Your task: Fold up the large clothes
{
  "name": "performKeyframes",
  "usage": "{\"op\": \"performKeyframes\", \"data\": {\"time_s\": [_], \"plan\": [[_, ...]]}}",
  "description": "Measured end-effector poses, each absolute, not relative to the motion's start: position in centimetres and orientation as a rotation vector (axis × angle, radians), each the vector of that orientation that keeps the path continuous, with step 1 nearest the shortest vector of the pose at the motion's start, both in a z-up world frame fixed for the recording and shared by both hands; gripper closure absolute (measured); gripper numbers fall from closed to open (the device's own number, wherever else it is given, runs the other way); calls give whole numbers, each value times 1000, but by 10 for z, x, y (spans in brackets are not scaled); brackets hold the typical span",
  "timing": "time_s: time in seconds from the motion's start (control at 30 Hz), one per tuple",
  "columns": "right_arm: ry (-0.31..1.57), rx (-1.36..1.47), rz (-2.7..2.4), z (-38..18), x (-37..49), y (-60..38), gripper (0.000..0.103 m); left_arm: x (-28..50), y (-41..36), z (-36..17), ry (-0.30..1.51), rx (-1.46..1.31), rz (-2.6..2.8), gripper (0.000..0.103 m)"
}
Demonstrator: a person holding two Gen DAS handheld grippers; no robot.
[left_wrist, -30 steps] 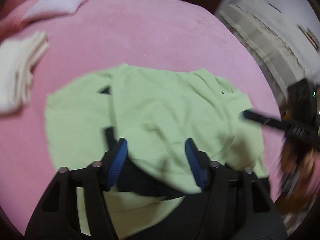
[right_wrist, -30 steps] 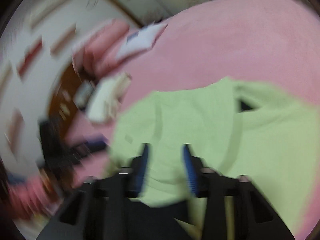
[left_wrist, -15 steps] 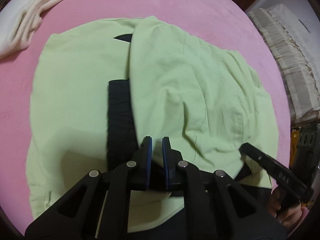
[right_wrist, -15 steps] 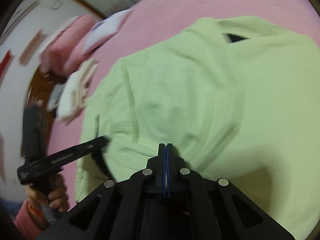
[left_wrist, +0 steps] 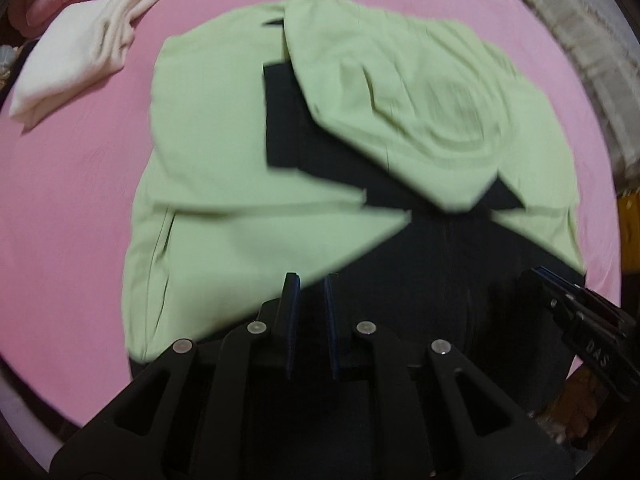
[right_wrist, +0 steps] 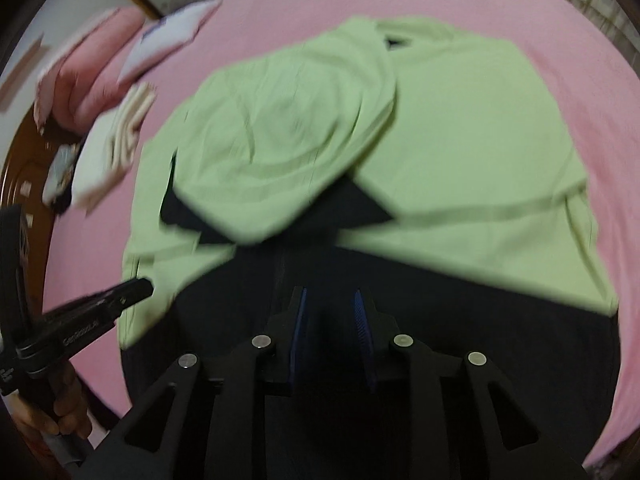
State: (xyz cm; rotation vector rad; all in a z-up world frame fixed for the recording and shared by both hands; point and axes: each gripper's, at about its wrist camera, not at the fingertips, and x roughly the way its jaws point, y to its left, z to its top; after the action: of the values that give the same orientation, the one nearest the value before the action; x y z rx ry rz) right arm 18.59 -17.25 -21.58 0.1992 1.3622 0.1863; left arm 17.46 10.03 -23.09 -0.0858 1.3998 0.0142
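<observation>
While spread on the pink bed (left_wrist: pixel 72 208), light-green garment (left_wrist: pixel 224 160) with black lining (left_wrist: pixel 292 128) only partly folded: both side flaps turned inward, bunched, uneven. Left tongs (left_wrist: pixel 311 300) narrowly parted, holding nothing, over the near hem. Right tongs (right_wrist: pixel 331 308) parted likewise, empty. Smoothing and crosswise fold probably still to do.

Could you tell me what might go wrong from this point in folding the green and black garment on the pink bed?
1. Both the left gripper and the right gripper are open and hold nothing, so the loosely bunched green flap may slide or spread.
2. The black hem lies right by the near edge of the pink bed and could slip off.
3. The folded white cloth lies close by, so a wide fold could drag it.
</observation>
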Motion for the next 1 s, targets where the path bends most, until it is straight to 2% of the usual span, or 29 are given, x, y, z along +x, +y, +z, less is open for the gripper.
{"op": "performKeyframes", "data": {"time_s": [0.1, 0.17, 0.2, 0.27, 0.3, 0.5, 0.57, 0.6, 0.63, 0.7, 1.0], "plan": [[1425, 177, 186, -206, 158, -168, 65, 151, 94, -218, 1428, -75, 46, 93], [1429, 128, 169, -188, 142, -160, 47, 133, 93, -203, 1431, -106, 44, 93], [1417, 108, 156, -180, 136, -154, 42, 125, 92, -194, 1427, -125, 37, 93], [1389, 55, 125, -158, 121, -150, 24, 114, 88, -177, 1411, -120, 26, 93], [1375, 30, 119, -148, 114, -147, 22, 106, 84, -166, 1400, -86, 31, 93], [1351, 13, 130, -92, 82, -150, 17, 75, 75, -116, 1367, -129, 96, 93], [1343, 33, 145, -77, 73, -153, 15, 65, 71, -100, 1330, -133, 118, 89], [1339, 41, 153, -70, 68, -154, 15, 58, 66, -92, 1317, -129, 127, 78], [1339, 48, 162, -63, 63, -154, 14, 54, 64, -88, 1309, -128, 131, 60], [1332, 61, 173, -54, 54, -156, 13, 40, 57, -77, 1266, -137, 131, 48], [1232, 168, 149, -30, 1, -175, 9, -18, 45, -49, 1163, -185, 170, 47]]}}
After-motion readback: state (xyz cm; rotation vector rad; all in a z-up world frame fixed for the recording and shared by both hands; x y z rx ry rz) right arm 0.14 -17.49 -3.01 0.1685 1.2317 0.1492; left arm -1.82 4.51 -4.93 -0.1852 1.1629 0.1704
